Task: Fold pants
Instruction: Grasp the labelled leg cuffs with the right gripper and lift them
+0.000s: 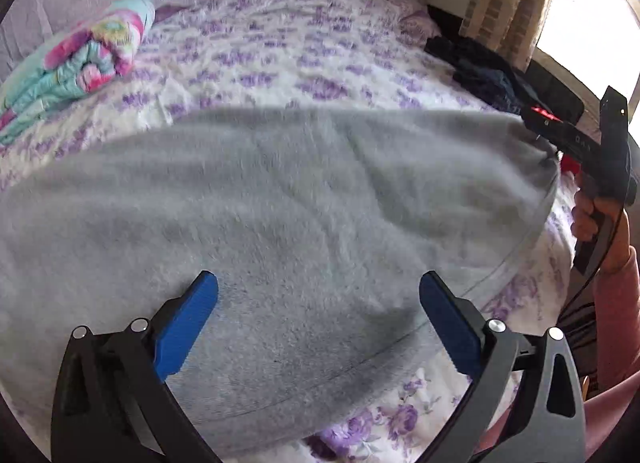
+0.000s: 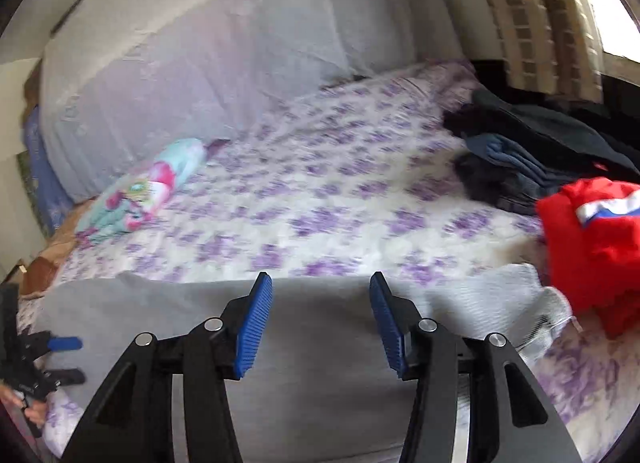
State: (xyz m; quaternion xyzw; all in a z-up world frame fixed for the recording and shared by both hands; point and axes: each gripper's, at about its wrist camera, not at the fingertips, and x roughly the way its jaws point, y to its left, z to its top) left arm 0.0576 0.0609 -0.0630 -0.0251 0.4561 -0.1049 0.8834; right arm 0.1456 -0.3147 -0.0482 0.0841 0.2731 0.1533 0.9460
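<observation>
While the grey pants (image 1: pixel 280 223) lie spread across the near part of the flowered bed (image 1: pixel 280 47), both left tongs (image 1: pixel 318 295) and right tongs (image 2: pixel 320 303) hover above them, jaws apart, gripping nothing; folded dark clothes (image 2: pixel 520 159) sit far right

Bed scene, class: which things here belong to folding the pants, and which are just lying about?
Belongs to the job:
- grey pants, spread flat on the bed
- left tool, open
- right tool, open

Just lying about:
- red garment
- dark clothes pile
- colourful folded bundle
- floral bedspread
- grey cushion
</observation>
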